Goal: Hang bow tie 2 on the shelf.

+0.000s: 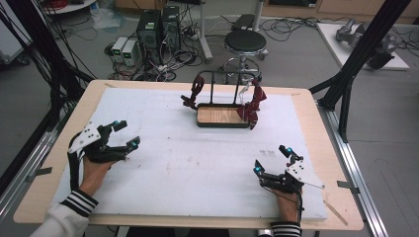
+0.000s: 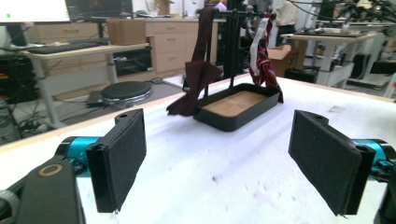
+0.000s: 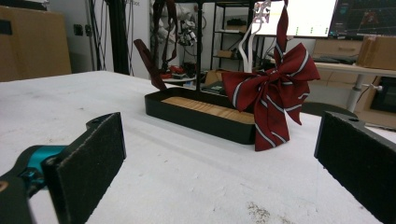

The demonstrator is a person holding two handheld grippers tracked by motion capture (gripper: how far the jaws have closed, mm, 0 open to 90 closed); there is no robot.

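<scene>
A shallow black tray point(image 1: 222, 124) with a bare wooden floor is being shown at the far middle of the white-padded table point(image 1: 188, 173). From the black rack point(image 1: 212, 81) rising out of it, a striped red bow tie point(image 3: 271, 100) is hanging over one end and a dark maroon tie point(image 2: 198, 74) over the other. The left gripper point(image 1: 123, 134) and right gripper point(image 1: 272, 159) are being held well apart from it, jaws spread wide, nothing gripped.

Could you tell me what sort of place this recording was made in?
Most likely a robotics lab or workshop. Computer towers and tangled cables sit on the floor behind the table, a black frame stands beside it, and desks with monitors fill the background.
</scene>
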